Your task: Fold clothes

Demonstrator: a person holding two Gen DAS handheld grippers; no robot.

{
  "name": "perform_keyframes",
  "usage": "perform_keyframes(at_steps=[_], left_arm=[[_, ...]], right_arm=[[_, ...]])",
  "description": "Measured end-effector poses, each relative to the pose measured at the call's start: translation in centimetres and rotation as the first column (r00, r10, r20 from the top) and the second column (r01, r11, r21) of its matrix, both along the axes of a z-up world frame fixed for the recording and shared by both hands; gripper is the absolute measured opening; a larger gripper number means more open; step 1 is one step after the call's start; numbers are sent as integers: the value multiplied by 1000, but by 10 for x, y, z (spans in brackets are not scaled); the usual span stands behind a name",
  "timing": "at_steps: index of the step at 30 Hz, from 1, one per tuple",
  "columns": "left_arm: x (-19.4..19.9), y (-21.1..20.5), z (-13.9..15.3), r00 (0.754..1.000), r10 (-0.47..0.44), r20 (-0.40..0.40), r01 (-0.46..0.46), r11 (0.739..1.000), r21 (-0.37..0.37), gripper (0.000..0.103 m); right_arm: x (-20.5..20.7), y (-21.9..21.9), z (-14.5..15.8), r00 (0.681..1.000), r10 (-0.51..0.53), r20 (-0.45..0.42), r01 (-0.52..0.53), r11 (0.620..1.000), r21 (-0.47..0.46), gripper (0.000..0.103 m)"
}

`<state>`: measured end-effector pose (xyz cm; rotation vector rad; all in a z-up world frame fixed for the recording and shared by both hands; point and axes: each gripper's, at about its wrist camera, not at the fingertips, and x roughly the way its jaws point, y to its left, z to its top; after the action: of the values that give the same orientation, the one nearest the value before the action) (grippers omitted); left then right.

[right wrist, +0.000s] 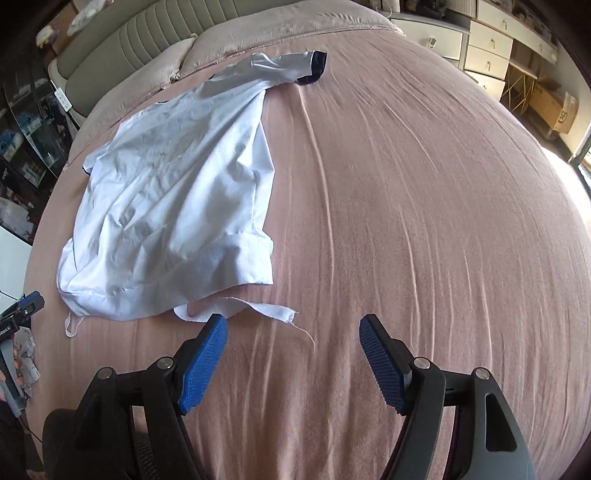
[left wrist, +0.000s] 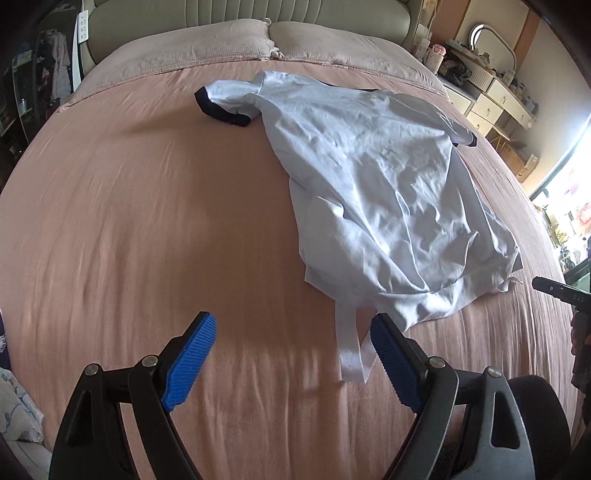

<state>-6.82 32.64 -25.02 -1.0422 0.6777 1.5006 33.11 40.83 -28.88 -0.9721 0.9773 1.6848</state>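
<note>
A crumpled white T-shirt [left wrist: 373,177] with dark cuffs lies on the pink bed sheet [left wrist: 147,221], collar end toward the pillows. A white strip [left wrist: 351,347] hangs from its near hem. My left gripper [left wrist: 291,336] stands open over the sheet by the hem's near left corner, its right pad beside the strip, nothing between the pads. In the right wrist view the T-shirt [right wrist: 177,192] lies upper left. My right gripper [right wrist: 293,336] is open above bare sheet [right wrist: 406,221], its left pad close to the frayed hem corner [right wrist: 236,308]. The other gripper [right wrist: 22,306] shows at the left edge.
Two pillows [left wrist: 266,40] and a padded headboard [left wrist: 236,11] lie at the far end. White drawers [left wrist: 491,103] with clutter stand to the right, a cardboard box [right wrist: 554,107] on the floor. A dark glass cabinet [left wrist: 26,92] stands at the left.
</note>
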Motion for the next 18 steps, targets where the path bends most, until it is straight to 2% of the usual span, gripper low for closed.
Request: perform_keyframes(at_steps=[3, 9, 11, 14, 18], left_arm=[[8, 2, -11, 998, -44, -43, 43, 999, -14, 86], [26, 13, -32, 990, -115, -80, 112, 993, -35, 86], [29, 17, -36, 988, -110, -104, 107, 994, -36, 86], [30, 23, -37, 992, -84, -98, 83, 996, -11, 86], [29, 32, -30, 995, -35, -97, 39, 999, 34, 86]], right_arm=[[-7, -2, -6, 998, 19, 59, -21, 999, 37, 74], [-18, -12, -20, 986, 79, 147, -91, 993, 71, 74], [-24, -12, -24, 981, 91, 171, -107, 990, 87, 74], [-32, -11, -29, 975, 100, 198, -123, 986, 109, 74], [-39, 1, -28, 982, 88, 169, -111, 985, 133, 74]])
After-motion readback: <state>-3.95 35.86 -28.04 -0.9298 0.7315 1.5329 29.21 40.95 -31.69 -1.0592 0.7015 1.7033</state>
